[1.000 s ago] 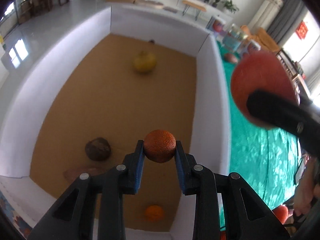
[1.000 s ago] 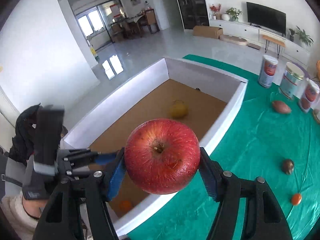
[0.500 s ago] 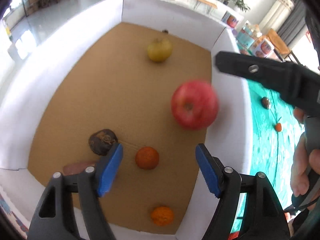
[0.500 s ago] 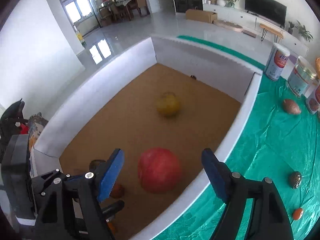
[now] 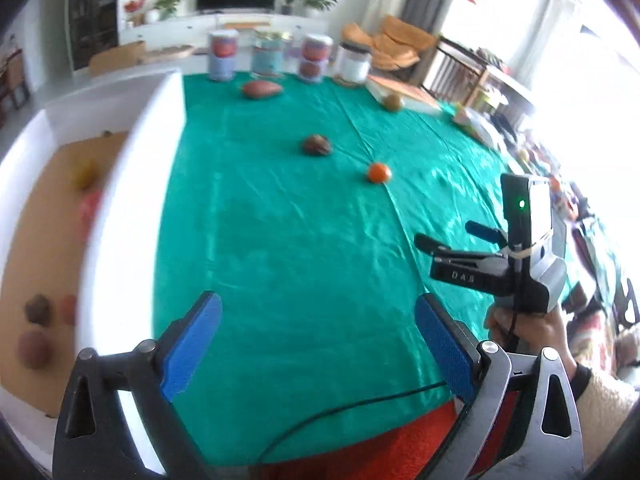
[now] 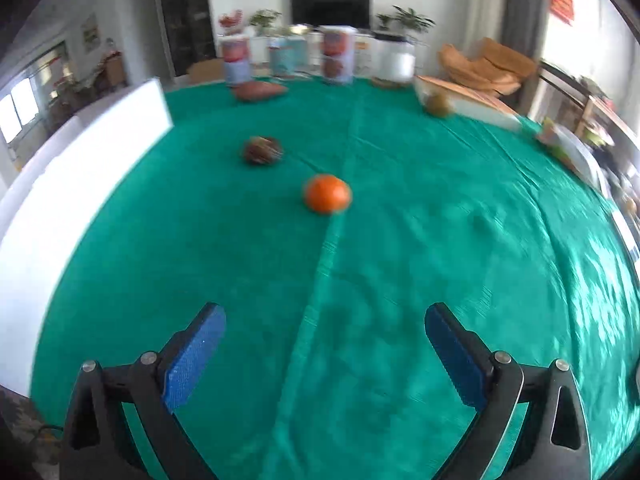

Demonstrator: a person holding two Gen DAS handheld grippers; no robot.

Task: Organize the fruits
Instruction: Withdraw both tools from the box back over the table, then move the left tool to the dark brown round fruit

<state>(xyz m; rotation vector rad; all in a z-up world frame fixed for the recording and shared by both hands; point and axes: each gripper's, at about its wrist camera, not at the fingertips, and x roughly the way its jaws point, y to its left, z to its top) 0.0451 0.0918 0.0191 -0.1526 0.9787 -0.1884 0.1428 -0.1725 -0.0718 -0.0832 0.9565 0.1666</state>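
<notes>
Fruit waits on the green tablecloth (image 6: 400,280): an orange (image 6: 327,193) near the middle, a dark brown fruit (image 6: 262,149) farther left, a sweet potato (image 6: 259,91) by the far cans (image 6: 336,56). Left gripper (image 5: 318,350) and right gripper (image 6: 324,354) both hang above the cloth with jaws spread wide, holding nothing. The white box (image 5: 120,216) at left already holds several fruits. Both views are blurred, so a hasty reach could likely nudge the round orange and send it rolling, or catch the cable (image 5: 340,412) at the near edge.
</notes>
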